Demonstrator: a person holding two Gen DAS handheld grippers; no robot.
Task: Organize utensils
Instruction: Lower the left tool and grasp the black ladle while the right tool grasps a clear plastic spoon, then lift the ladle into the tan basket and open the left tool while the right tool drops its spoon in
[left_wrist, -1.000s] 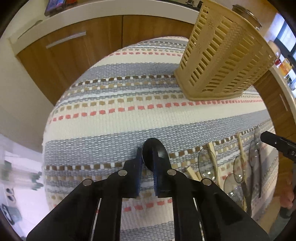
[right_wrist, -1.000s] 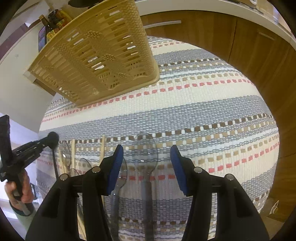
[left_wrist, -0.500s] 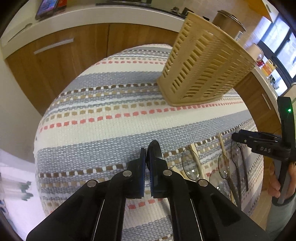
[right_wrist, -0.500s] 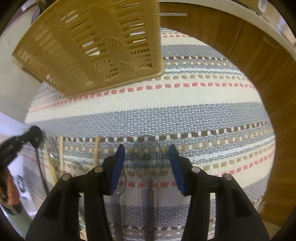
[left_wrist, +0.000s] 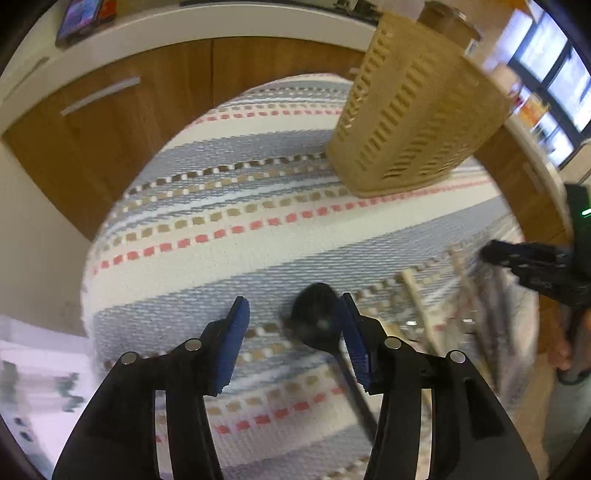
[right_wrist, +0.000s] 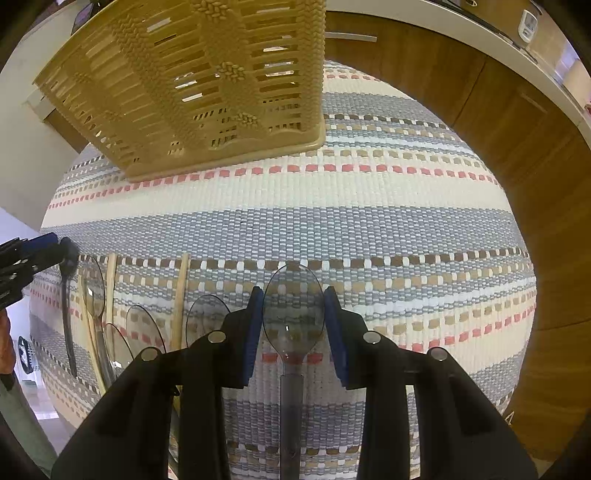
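A black spoon (left_wrist: 318, 325) lies on the striped mat (left_wrist: 221, 280), its bowl against the inner side of the right finger of my left gripper (left_wrist: 291, 325), which is open. My right gripper (right_wrist: 293, 314) has its pads on both sides of a clear plastic spoon (right_wrist: 293, 310) lying on the mat (right_wrist: 369, 229); the pads look in contact with the bowl's edges. A tan slotted basket (left_wrist: 417, 110) stands at the mat's far side; in the right wrist view the basket (right_wrist: 207, 81) is at upper left.
Several clear spoons (right_wrist: 144, 325) and wooden chopsticks (right_wrist: 181, 291) lie in a row left of my right gripper. Wooden cabinets (left_wrist: 110, 122) and a white counter edge ring the mat. The left gripper's tip (right_wrist: 44, 251) shows at the far left.
My left gripper opened and released the black spoon, which now lies on the mat. My right gripper narrowed around the clear spoon's bowl.
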